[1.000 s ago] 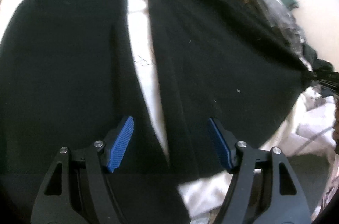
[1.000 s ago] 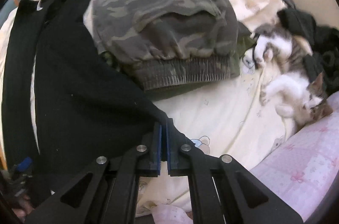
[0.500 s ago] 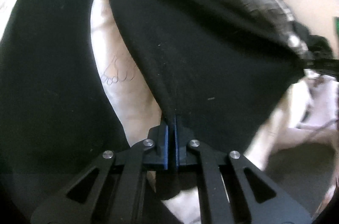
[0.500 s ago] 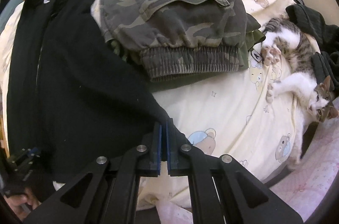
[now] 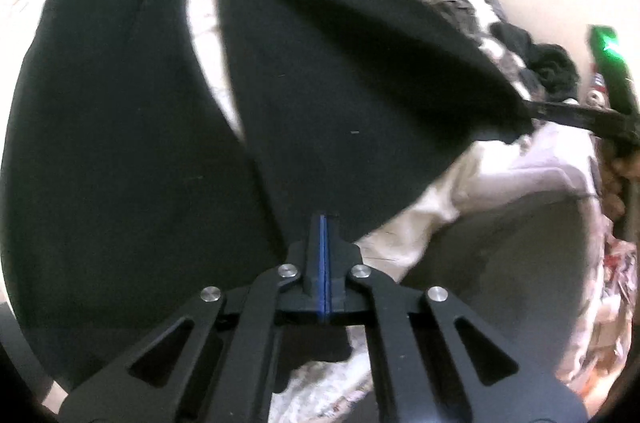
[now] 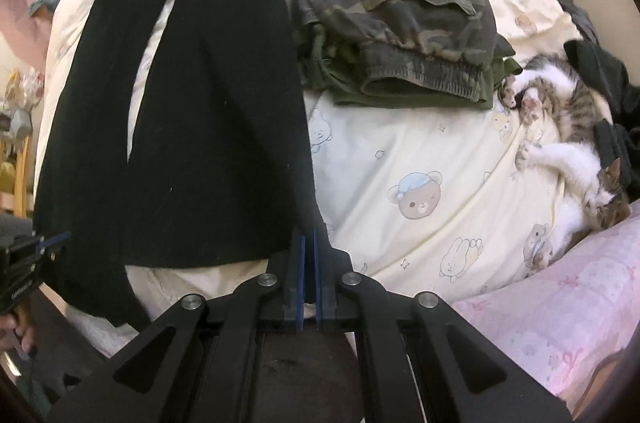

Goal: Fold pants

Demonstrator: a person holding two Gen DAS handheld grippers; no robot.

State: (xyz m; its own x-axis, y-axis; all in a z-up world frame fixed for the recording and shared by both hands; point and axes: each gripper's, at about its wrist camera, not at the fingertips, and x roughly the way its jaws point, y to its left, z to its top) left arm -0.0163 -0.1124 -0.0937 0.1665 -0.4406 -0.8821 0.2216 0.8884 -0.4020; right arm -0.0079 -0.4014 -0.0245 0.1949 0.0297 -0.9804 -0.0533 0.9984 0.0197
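Observation:
Black pants (image 6: 216,111) lie lengthwise on a cream bed sheet (image 6: 420,151), legs reaching toward the far end. My right gripper (image 6: 309,243) is shut on the near right corner of one leg's hem. In the left wrist view the same black pants (image 5: 320,103) fill the picture, and my left gripper (image 5: 324,223) is shut on the hem's other corner. The hem edge hangs lifted and stretched between the two. My right gripper (image 5: 568,115) shows at the right edge of the left wrist view, my left gripper (image 6: 52,243) at the left edge of the right wrist view.
Folded camouflage pants (image 6: 396,23) sit on the sheet just right of the black ones. A tabby-and-white cat (image 6: 560,127) lies at the right, beside dark clothes (image 6: 608,75). A pink patterned blanket (image 6: 568,319) covers the near right corner.
My left gripper went from open over the leg to shut on its hem, then rose with it. My right gripper moved with its corner, pulling the leg straighter beside the camouflage pants.

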